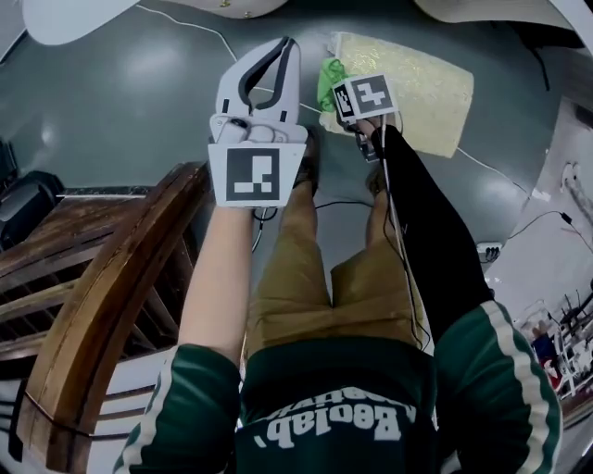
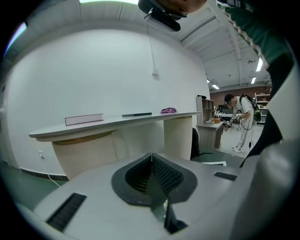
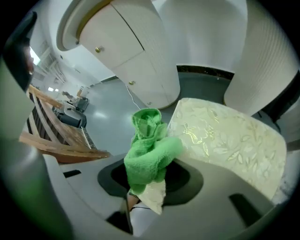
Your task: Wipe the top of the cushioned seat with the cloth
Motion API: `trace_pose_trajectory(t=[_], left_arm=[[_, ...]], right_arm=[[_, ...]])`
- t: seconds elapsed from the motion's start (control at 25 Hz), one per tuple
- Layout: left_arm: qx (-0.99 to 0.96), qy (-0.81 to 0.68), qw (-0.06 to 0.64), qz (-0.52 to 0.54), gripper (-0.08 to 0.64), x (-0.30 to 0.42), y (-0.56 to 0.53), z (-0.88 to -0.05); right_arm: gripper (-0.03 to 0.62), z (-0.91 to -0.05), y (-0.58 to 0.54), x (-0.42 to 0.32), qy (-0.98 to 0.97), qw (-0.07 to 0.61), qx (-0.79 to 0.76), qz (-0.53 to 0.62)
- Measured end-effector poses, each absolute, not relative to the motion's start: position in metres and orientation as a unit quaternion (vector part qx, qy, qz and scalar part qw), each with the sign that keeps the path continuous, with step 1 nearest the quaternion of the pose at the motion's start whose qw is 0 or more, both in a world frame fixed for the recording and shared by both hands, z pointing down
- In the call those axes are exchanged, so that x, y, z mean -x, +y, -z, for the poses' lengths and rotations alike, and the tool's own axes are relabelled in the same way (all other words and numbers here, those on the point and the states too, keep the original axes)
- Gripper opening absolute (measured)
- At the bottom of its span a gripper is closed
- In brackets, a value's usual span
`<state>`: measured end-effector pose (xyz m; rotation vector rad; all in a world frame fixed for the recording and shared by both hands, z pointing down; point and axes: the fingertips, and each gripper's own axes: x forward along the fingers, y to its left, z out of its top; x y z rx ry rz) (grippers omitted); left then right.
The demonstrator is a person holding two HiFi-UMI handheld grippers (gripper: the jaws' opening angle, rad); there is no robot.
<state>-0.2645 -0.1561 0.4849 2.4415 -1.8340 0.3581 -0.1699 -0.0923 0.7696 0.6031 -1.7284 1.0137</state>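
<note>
The cushioned seat is a pale yellow-green brocade pad that lies low on the grey floor ahead of my feet; in the right gripper view the seat fills the right side. My right gripper hangs at the seat's left edge, shut on a bunched green cloth. The cloth sticks up out of the right gripper and overlaps the cushion's near left corner. My left gripper is raised to the left of the seat, its jaws closed together and empty. The left gripper faces a white wall and counter.
A wooden chair stands close at my left. White rounded cabinet bases ring the seat at the back. A white cable and a power strip lie on the floor. Far off stands a person.
</note>
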Motion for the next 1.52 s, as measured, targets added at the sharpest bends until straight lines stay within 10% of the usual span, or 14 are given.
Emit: trace_pose_trajectory(t=[0.56,1.52], left_arm=[[-0.785,-0.606,0.052,-0.119,0.018,0.264,-0.139,-0.497],[-0.830,-0.543,0.058,-0.114,0.018,0.001,-0.198,-0.507]], right_arm=[[0.147,-0.780,-0.093,0.131,-0.686,0.547,-0.271,-0.397],[0.149,-0.793,-0.115,-0.210,-0.598,0.564,-0.359,-0.443]])
